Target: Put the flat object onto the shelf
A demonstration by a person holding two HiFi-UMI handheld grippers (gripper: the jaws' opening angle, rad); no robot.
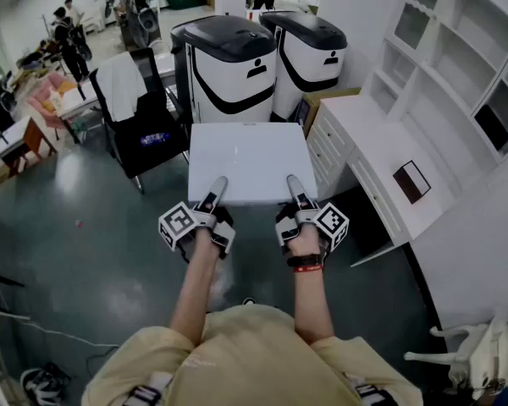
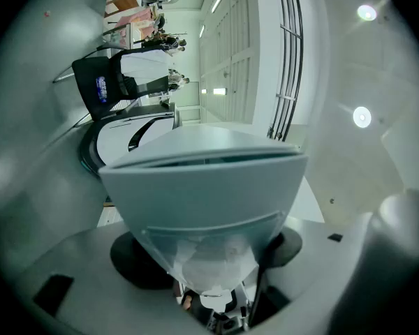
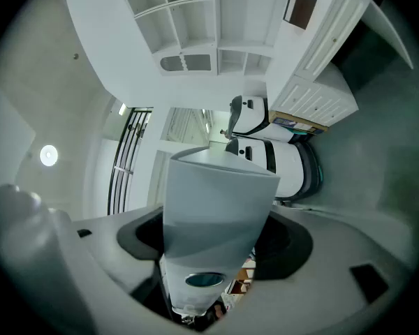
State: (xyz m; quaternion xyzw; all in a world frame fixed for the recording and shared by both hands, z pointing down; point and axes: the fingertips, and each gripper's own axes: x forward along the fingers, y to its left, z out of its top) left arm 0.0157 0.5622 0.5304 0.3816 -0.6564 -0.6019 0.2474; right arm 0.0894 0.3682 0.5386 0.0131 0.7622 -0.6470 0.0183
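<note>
Flat object, smooth white square, clamped in left gripper, right gripper jaws

Flat object, centre of the head view: plain white, shading to pale grey, unpatterned.

Left gripper and right gripper: grey fingers, black bodies, cubes bearing black-and-white square markers.

Wristband, on the right wrist: black over red.

Two machines, upper centre: white bodies, black tops, black curved stripes.

Shelf unit, right side: white throughout. The small panel on its counter is dark brown with a white border.

Floor: dark blue-green, glossy.

Chair, upper left: black, with a white garment draped on it.

Shirt, bottom centre: pale yellow-beige.
</note>
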